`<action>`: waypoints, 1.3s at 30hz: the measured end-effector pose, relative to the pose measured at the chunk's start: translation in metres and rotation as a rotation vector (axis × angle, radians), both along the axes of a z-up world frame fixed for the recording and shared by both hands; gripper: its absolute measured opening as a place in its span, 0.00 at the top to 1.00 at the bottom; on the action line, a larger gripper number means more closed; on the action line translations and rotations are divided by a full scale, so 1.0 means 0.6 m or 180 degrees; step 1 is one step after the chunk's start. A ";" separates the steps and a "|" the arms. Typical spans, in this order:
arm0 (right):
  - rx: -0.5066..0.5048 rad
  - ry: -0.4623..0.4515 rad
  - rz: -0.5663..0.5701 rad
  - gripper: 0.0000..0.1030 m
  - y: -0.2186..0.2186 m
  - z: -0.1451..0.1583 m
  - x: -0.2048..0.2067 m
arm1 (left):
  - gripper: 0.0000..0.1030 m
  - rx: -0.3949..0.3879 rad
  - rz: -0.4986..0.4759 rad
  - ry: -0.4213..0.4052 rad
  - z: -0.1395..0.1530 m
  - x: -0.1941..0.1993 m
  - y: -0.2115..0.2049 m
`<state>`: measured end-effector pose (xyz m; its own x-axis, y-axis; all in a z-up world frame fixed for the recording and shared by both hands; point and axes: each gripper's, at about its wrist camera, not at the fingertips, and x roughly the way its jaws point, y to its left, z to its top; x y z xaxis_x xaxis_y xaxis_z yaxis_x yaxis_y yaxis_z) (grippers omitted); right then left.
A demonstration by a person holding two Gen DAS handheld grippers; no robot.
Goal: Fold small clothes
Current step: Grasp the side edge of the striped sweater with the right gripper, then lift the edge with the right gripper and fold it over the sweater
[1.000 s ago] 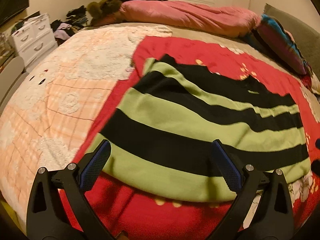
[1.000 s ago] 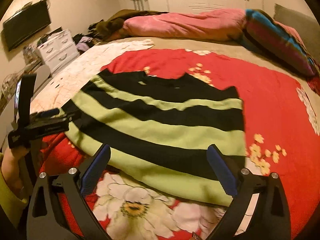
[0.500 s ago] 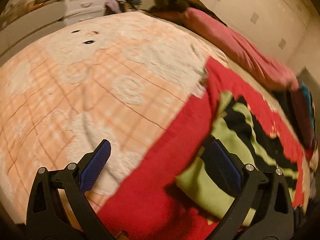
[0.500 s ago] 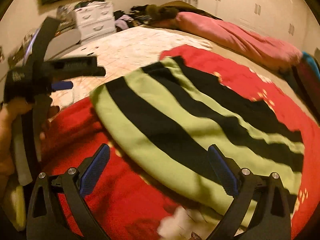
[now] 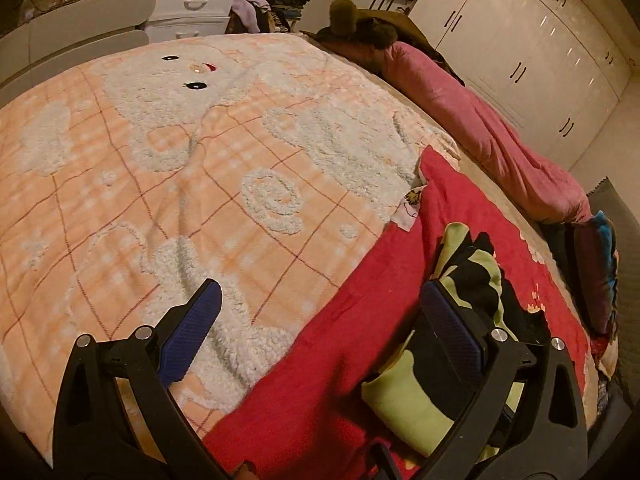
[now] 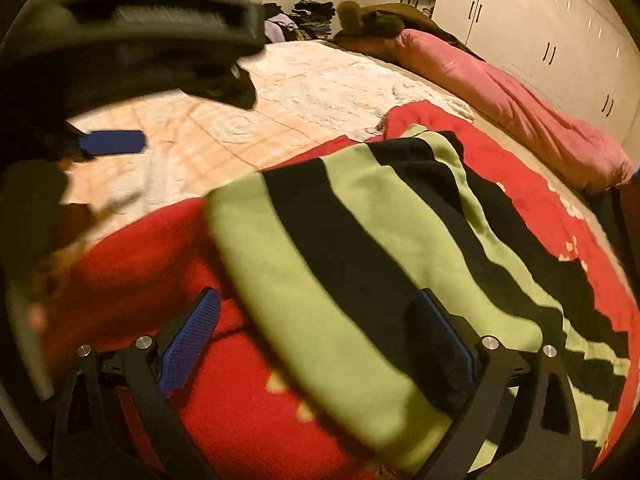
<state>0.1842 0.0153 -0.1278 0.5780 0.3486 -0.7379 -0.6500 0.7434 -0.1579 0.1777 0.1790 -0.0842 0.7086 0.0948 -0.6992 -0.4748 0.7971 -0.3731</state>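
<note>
Left to right: peach checked blanket (image 5: 168, 184), tufted with white looped motifs; left gripper (image 5: 316, 328), jaws spread and holding nothing, hovering over the seam where it meets the red fleece blanket (image 5: 320, 360); striped garment (image 6: 400, 256), soft knit in broad green and black bands, lying flat on the red fleece; right gripper (image 6: 320, 344), jaws likewise spread, over its near hem. Judged step: approach before the first fold; next, each tool should pinch a hem corner.

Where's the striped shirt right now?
The striped shirt lies on the red blanket, filling the right wrist view's centre; in the left wrist view it sits low right, beside the peach blanket.
</note>
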 end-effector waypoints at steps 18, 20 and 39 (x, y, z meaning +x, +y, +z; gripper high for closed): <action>0.0883 0.0184 -0.0126 0.94 -0.143 0.043 0.017 | 0.09 -0.0809 -0.1247 0.0247 -0.012 0.186 -0.096; 0.0883 0.0205 -0.0138 0.94 -0.143 0.041 0.020 | 0.16 -0.0763 -0.1371 0.0380 -0.025 0.207 -0.112; 0.1301 0.0271 -0.0097 0.94 -0.185 0.068 0.027 | 0.93 -0.0860 -0.1579 0.0013 0.040 0.173 -0.190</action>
